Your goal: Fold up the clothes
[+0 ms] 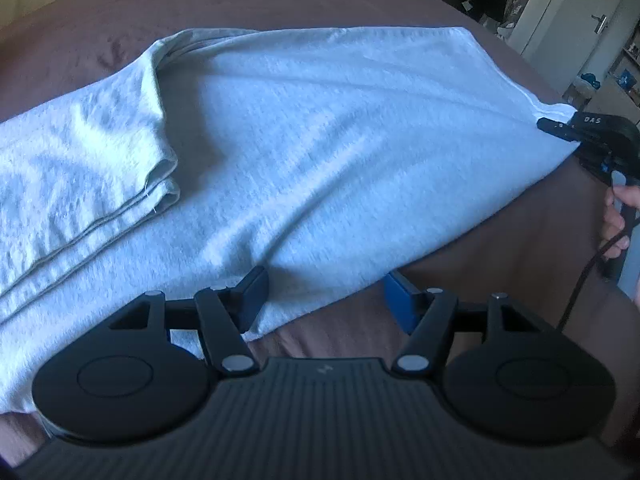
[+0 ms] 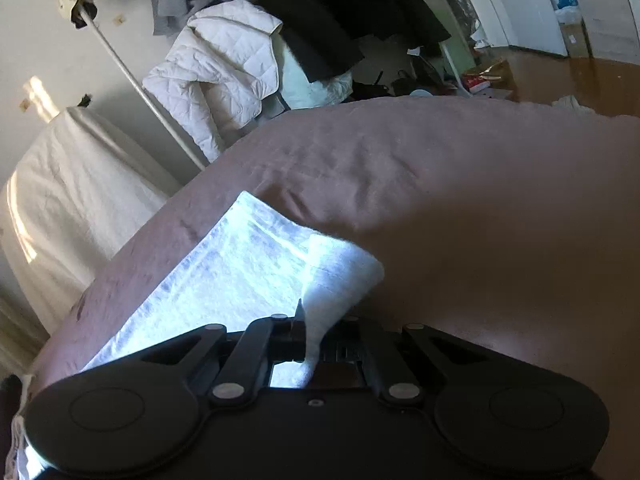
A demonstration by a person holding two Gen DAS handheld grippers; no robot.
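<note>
A white garment [image 1: 304, 152] lies spread on the brown bed, with one side folded over at the left. My left gripper [image 1: 324, 300] is open, its dark fingers [image 1: 254, 292] straddling the garment's near edge. At the far right, my right gripper [image 1: 560, 126] pinches the garment's corner, held by a hand [image 1: 618, 216]. In the right wrist view the right gripper [image 2: 312, 332] is shut on that white garment [image 2: 248, 276], whose corner bunches up between the jaws.
The brown bedsheet [image 1: 500, 248] covers the bed [image 2: 460, 208]. Beyond the bed stand a white quilted jacket [image 2: 224, 68], dark clothes [image 2: 344, 20], a white-covered object [image 2: 72, 184], a door [image 1: 580, 20] and a brown floor [image 2: 568, 80].
</note>
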